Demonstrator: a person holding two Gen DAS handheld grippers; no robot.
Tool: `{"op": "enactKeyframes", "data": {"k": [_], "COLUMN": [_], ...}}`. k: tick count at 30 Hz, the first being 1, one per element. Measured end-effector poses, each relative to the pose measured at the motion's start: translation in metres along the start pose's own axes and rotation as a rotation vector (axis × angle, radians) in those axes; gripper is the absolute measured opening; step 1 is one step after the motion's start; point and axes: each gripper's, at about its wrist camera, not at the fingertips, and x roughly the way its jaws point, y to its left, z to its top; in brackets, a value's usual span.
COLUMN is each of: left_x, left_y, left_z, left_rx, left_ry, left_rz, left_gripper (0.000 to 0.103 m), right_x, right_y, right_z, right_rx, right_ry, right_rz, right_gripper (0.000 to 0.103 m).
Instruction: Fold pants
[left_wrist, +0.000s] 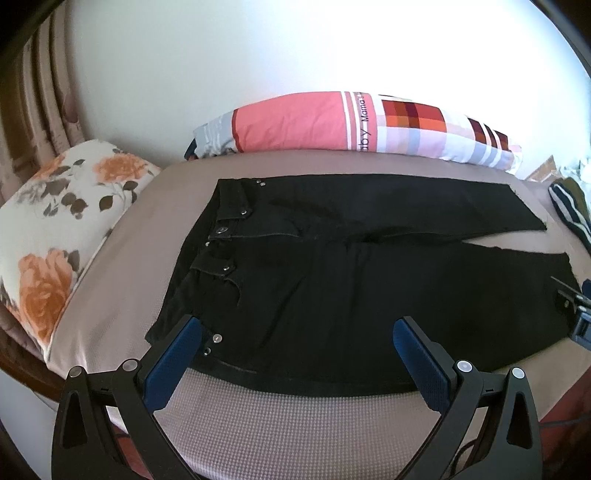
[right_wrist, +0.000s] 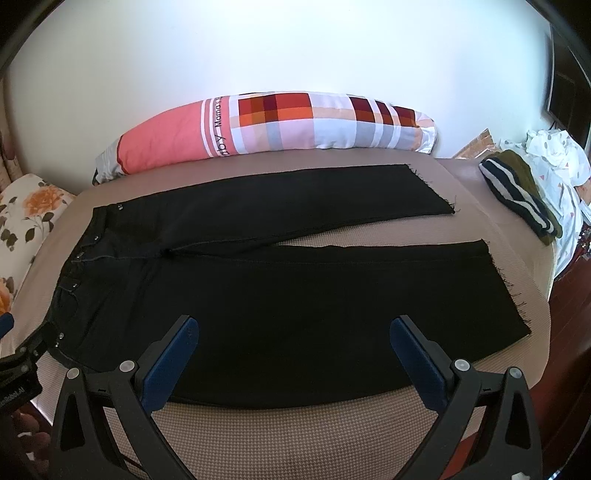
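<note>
Two views show one pair of black pants spread flat on a bed.

From the left wrist, the left gripper (left_wrist: 297, 332) sits at the bottom of the frame, jaws wide apart and holding nothing, over the near edge of the pants (left_wrist: 351, 288). Waistband and metal studs lie at centre left; the two legs run to the right. The bed (left_wrist: 258, 424) has a tan woven cover. A floral pillow (left_wrist: 55, 229) fills the left side, a pink and checked bolster (left_wrist: 351, 125) lies along the far edge against a white wall, and a striped garment (left_wrist: 570, 210) shows at the right edge. Part of the right gripper (left_wrist: 576, 314) enters at the right; I cannot tell its state from here.

From the right wrist, the right gripper (right_wrist: 295, 332) is at the bottom, jaws wide apart, empty, above the near leg of the pants (right_wrist: 295, 295). Frayed hems lie at the right, and the legs part in a narrow V. The bolster (right_wrist: 277, 122) lies at the top centre, the striped garment (right_wrist: 517, 195) at the upper right beside a white dotted cloth (right_wrist: 561, 166), and the floral pillow (right_wrist: 26, 214) at the left edge.
</note>
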Motion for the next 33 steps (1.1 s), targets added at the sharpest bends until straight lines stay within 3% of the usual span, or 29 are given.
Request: {"op": "enactKeyframes", "data": {"k": [7, 33], "left_x": [0.004, 0.011], "left_y": [-0.007, -0.001], "left_z": [-0.004, -0.005], "left_rx": [0.024, -0.031], "left_ry": [0.019, 0.076], "left_rz": [-0.013, -0.034], "left_gripper": [0.103, 0.103], "right_x": [0.001, 0.004], "right_y": [-0.001, 0.001], "right_z": [-0.002, -0.004], "right_rx": [0.000, -0.008], "right_ry": [0.001, 0.014], "right_rz": [0.004, 0.000], "right_gripper": [0.103, 0.103]}}
